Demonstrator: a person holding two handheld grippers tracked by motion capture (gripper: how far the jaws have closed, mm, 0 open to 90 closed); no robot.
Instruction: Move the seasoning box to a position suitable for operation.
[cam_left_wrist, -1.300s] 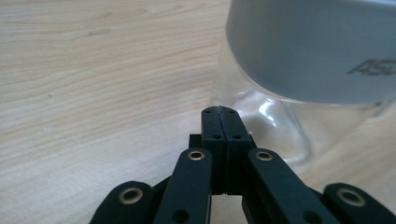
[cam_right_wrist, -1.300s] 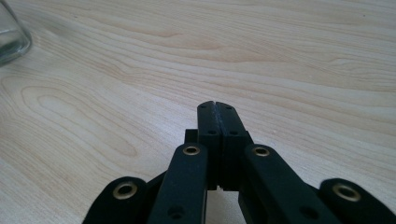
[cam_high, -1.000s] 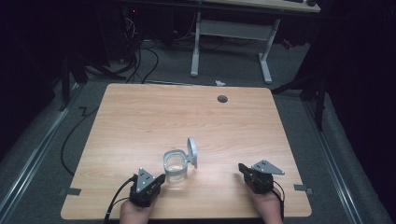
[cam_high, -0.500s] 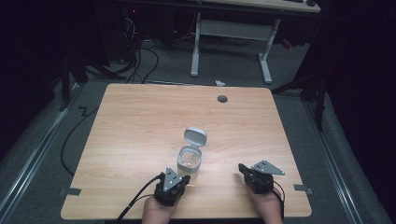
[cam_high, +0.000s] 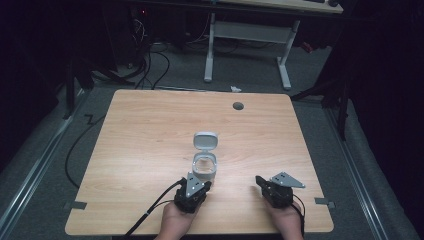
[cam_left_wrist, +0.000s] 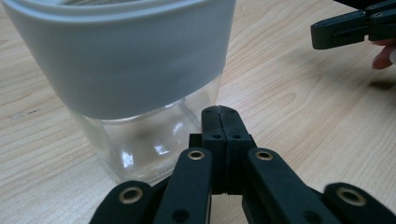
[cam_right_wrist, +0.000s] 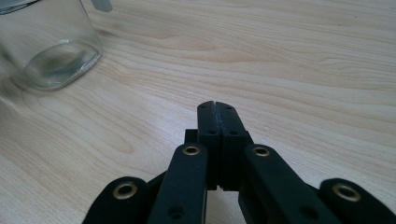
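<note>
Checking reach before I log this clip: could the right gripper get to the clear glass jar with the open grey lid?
Probably yes. Bare wooden table lies between the right gripper and the clear glass jar; only the left gripper, jaws shut, sits at its near side.

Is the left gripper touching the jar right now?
Cannot tell. In the left gripper view the left gripper is shut, its tips right beside the jar's glass corner, with neither contact nor gap plain. The high view is too coarse.

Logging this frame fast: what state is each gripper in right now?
Left gripper: shut, holding nothing, beside the glass jar.
Right gripper: shut, holding nothing, over bare table.
</note>
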